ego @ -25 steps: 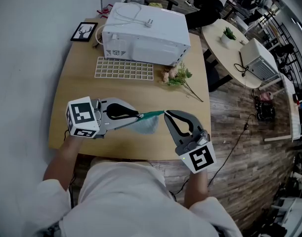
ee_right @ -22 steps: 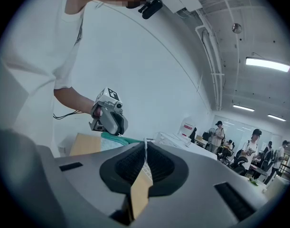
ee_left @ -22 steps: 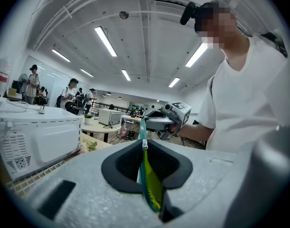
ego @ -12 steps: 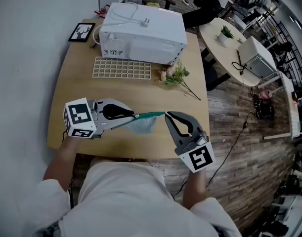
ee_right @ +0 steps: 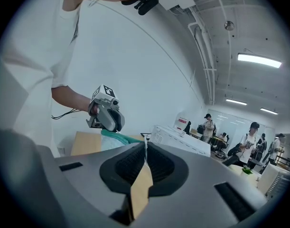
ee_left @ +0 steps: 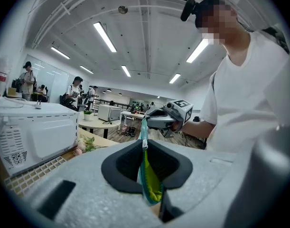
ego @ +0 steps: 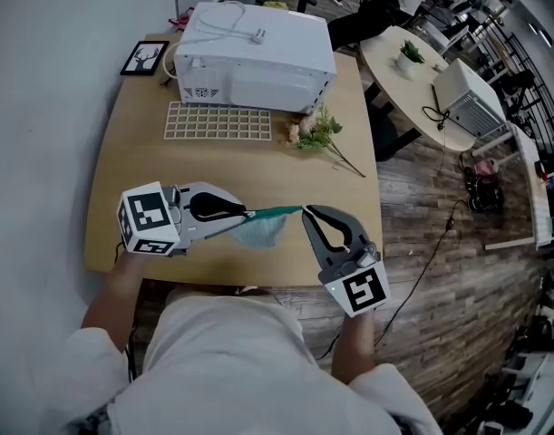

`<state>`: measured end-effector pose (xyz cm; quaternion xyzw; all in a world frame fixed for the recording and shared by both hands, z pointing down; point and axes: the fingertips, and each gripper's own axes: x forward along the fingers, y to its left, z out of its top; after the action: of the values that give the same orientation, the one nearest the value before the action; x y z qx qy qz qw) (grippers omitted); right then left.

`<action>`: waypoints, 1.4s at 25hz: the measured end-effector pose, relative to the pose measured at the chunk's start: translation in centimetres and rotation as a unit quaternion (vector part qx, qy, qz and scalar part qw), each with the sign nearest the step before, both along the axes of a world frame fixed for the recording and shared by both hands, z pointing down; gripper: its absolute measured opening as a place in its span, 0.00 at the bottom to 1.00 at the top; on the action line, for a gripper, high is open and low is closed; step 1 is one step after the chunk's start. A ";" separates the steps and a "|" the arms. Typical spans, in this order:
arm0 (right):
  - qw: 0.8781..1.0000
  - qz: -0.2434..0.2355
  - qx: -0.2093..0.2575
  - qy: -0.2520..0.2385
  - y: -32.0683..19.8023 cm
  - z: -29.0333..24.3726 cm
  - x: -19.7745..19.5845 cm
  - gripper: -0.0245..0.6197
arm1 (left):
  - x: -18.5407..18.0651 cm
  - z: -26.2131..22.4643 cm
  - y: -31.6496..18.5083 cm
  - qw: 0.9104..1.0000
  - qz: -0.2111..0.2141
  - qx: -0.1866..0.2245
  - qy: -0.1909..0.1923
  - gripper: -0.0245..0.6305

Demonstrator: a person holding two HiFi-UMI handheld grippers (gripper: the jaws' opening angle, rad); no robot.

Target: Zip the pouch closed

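Note:
A teal mesh pouch (ego: 261, 231) hangs over the near part of the wooden table (ego: 140, 170), stretched between both grippers. My left gripper (ego: 247, 214) is shut on the left end of its teal zip edge; in the left gripper view the teal and yellow-green fabric (ee_left: 151, 177) sits pinched between the jaws of the left gripper (ee_left: 145, 145). My right gripper (ego: 304, 211) is shut on the thin zip pull (ee_right: 145, 148) at the other end of the zip line. In the right gripper view, the pouch (ee_right: 111, 139) and the left gripper (ee_right: 106, 114) lie beyond the right gripper (ee_right: 145, 152).
At the table's far side stands a white microwave oven (ego: 254, 57), with a white grid tray (ego: 227, 123) and a flower sprig (ego: 317, 139) in front of it. A small picture frame (ego: 143, 58) sits at the far left corner. A round table (ego: 413, 71) is to the right.
The right gripper has drifted slightly rightward, keeping the zip edge taut. The left gripper has stayed in place, and both grips are unchanged.

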<state>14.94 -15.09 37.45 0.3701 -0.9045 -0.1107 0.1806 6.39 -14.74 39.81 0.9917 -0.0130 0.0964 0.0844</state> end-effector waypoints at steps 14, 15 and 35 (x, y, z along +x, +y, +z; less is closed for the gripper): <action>0.999 0.037 0.006 -0.005 0.8 0.3 3.0 0.07 | 0.9 0.8 0.8 1.000 -0.002 -0.004 -0.010 0.10; 0.999 0.043 0.005 -0.009 0.9 0.3 3.4 0.07 | 1.0 0.8 0.9 1.000 -0.001 -0.003 -0.012 0.10; 0.996 0.085 -0.002 -0.014 1.3 1.2 7.4 0.07 | 0.4 1.9 0.4 0.999 -0.029 -0.012 -0.013 0.10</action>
<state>22.37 -13.74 38.64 0.4471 -0.8722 -0.0884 0.1778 6.78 -14.34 41.73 0.9885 -0.0415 0.1071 0.0987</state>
